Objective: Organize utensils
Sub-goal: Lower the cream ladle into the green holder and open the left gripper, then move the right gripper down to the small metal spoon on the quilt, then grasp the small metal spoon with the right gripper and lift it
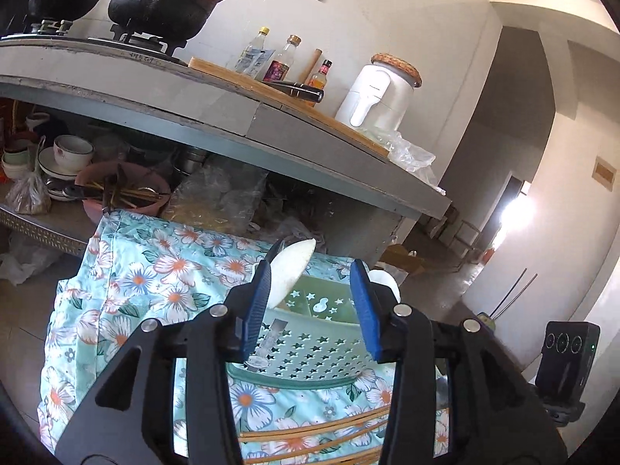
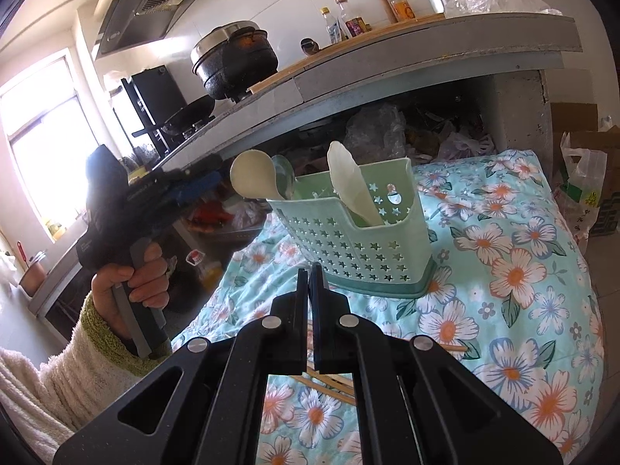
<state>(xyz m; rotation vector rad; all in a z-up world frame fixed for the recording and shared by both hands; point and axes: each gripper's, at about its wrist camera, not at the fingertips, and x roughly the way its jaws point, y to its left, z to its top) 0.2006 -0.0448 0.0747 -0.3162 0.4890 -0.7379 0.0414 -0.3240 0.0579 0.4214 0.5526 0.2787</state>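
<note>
Floral turquoise cloth (image 2: 503,255) carries the pale green star-perforated plastic caddy (image 2: 360,240), which holds white spoons (image 2: 348,182). Step in hand, by my judgement: the left hand-held gripper (image 1: 310,306), released and empty, has dropped a spoon in. Bamboo chopsticks (image 1: 310,432) remain; next calls for grasping them. The right hand-held gripper (image 2: 309,302) is clenched, empty. Caddy compartments are partly hidden.

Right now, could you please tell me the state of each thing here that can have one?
Left tool: open, nothing pressed between its pads.
Right tool: shut, empty.
Green utensil caddy: upright on the floral cloth.
White rice paddle: standing in the caddy.
White spoon: leaning out of the caddy.
Chopsticks: lying loose on the cloth.
</note>
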